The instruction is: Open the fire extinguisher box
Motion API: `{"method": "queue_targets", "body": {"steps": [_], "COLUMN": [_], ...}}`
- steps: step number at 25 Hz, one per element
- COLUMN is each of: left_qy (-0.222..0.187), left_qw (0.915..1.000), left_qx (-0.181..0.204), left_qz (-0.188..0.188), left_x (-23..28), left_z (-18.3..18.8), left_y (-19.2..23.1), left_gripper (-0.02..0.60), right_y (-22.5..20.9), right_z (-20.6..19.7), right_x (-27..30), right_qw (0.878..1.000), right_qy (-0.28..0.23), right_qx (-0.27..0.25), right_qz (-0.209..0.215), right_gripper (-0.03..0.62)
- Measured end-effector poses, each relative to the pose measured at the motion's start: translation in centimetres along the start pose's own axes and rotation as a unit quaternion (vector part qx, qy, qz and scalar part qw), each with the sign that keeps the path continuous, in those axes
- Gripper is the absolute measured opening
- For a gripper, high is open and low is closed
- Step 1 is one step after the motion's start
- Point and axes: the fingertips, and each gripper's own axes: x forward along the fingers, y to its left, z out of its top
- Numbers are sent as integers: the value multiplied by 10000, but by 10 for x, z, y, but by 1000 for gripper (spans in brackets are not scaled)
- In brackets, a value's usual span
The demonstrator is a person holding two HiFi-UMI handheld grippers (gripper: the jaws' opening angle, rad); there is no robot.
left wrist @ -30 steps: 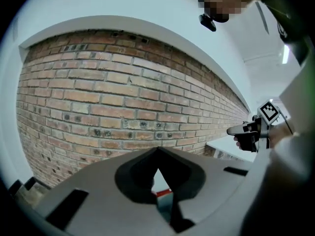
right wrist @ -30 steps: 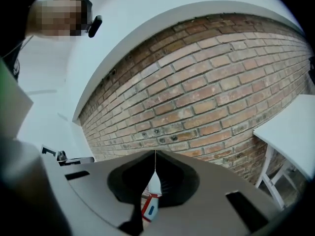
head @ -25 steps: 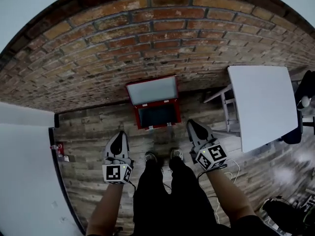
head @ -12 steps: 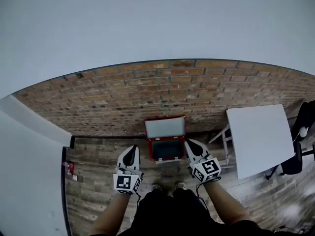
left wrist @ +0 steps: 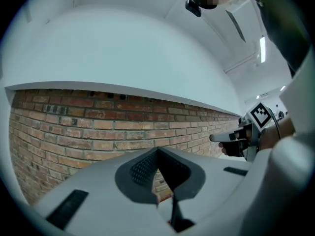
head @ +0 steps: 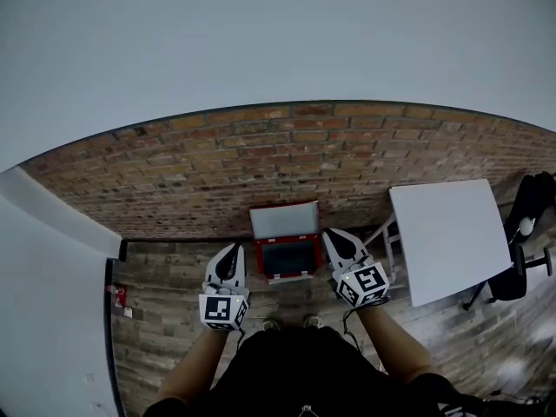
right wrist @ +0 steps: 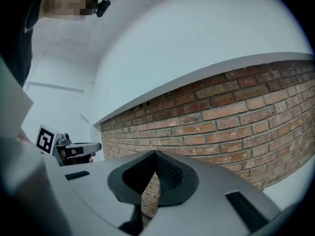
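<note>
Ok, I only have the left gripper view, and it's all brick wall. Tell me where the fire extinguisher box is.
Observer: The fire extinguisher box sits on the floor by the brick wall, between the left gripper and the right gripper.
Operator: Give me the lid.
Observer: The lid is raised, standing on the wall side; the inside shows.
Operator: Now the right gripper.
Observer: Its fingers are together, with nothing between them.

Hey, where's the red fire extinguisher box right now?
In the head view the red box sits open on the floor against the brick wall, between the left gripper and right gripper, with the white table to its right.
</note>
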Motion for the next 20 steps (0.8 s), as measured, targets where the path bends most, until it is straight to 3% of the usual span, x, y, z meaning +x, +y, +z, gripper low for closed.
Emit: {"method": "queue_targets", "body": {"steps": [6, 20], "left_qy": [-108, -114], "left_qw": [9997, 9998], "left_qx": [213, 120], "left_qz": [-95, -58], "left_x": [2, -10], "left_z": [4, 3], "left_y": [-8, 1], "left_gripper": [26, 26], "right_y": [2, 17], "right_z": [-3, 2], "right_x": [-8, -12], "right_qw": [9999, 9998], "right_qy": [17, -60], "right_qx": [-27, -101], "right_qz": [-135, -189], "right_gripper": [20, 19]}}
